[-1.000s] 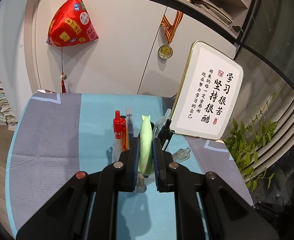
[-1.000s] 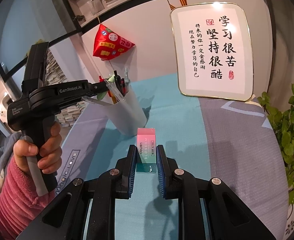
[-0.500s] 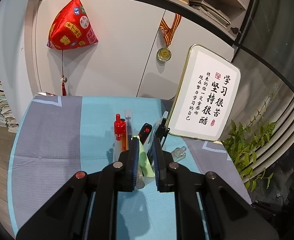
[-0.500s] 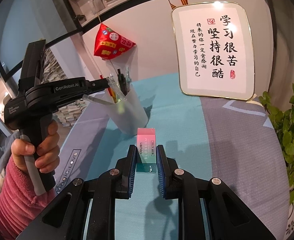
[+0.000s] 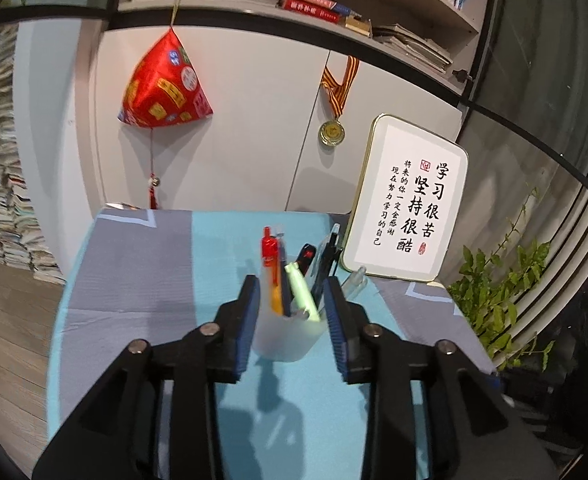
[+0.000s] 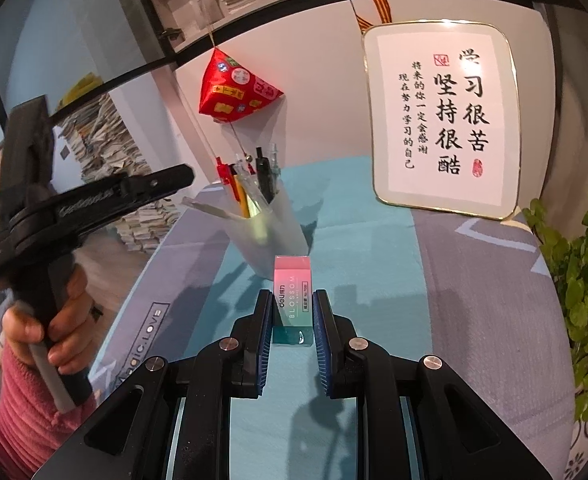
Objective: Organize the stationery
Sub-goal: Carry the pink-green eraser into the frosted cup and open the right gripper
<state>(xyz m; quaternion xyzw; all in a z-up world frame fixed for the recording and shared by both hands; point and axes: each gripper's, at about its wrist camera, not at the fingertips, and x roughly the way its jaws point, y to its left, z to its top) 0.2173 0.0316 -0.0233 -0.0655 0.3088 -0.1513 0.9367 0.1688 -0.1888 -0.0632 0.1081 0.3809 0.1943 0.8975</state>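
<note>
A frosted white pen cup (image 5: 284, 336) is seen standing on a table covered by a blue-and-grey cloth (image 5: 142, 280), framed between the spread fingers of the left gripper (image 5: 292, 300), which are set wide apart and clasp nothing. Inside the cup a pale green pen (image 5: 300, 290) is shown leaning among other stationery, including a red-capped pen (image 5: 269, 250) and a black pen (image 5: 328, 256). In the right wrist view the same cup (image 6: 268, 236) is placed near the middle of the table, with the left gripper (image 6: 174, 178) held just above and to the left of it by a hand in a pink sleeve (image 6: 60, 326). The right gripper (image 6: 293, 312) is clamped on a pink-and-teal eraser (image 6: 292, 300), gripped by its long sides and pointed toward the cup, its far end just short of the cup's base. A gold-framed calligraphy board (image 6: 444, 120) is propped at the table's back edge, a red pyramid ornament (image 6: 234, 88) is hung on the white cabinet behind, a medal on a striped ribbon (image 5: 332, 132) is hung beside it, and a green plant (image 6: 578, 280) is seen at the right.
</note>
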